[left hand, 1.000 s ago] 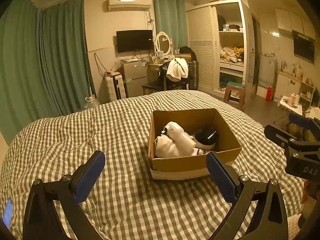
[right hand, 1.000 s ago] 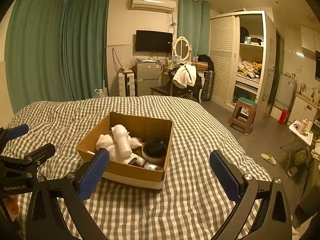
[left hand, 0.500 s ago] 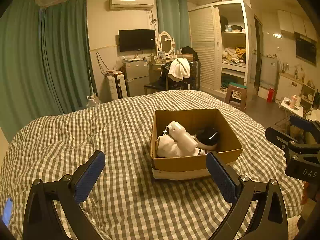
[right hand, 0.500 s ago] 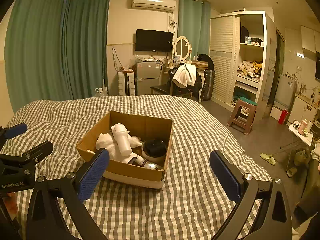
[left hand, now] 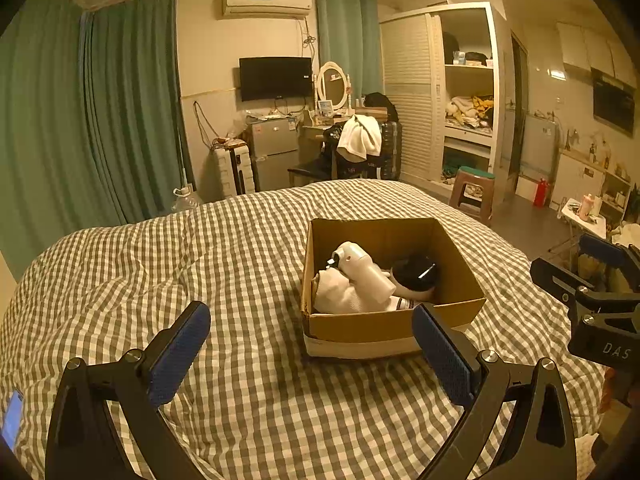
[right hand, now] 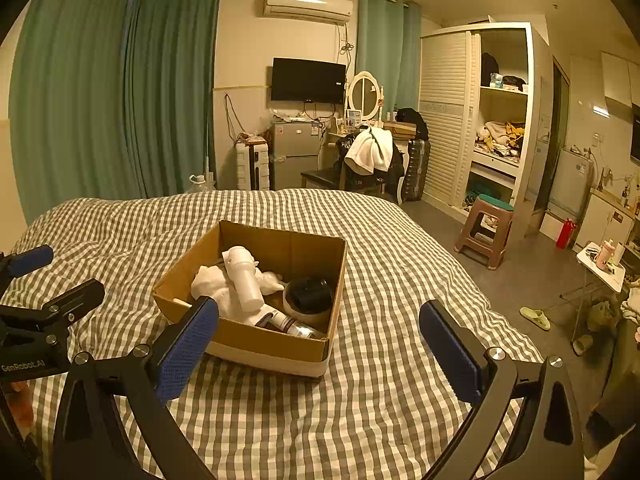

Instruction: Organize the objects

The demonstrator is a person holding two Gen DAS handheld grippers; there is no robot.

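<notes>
Tongs, the left tongs point(left hand: 310, 338) and right tongs point(right hand: 318, 330), hover spread wide and empty above the checked bed point(left hand: 240, 248), the cardboard box point(left hand: 384, 322) of white bottle point(left hand: 366, 270) and black jar point(left hand: 414, 276) at their twelve o'clock.

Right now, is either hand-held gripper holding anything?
No: the left hand-held gripper and right hand-held gripper are both open and empty above the checked bedspread.
</notes>
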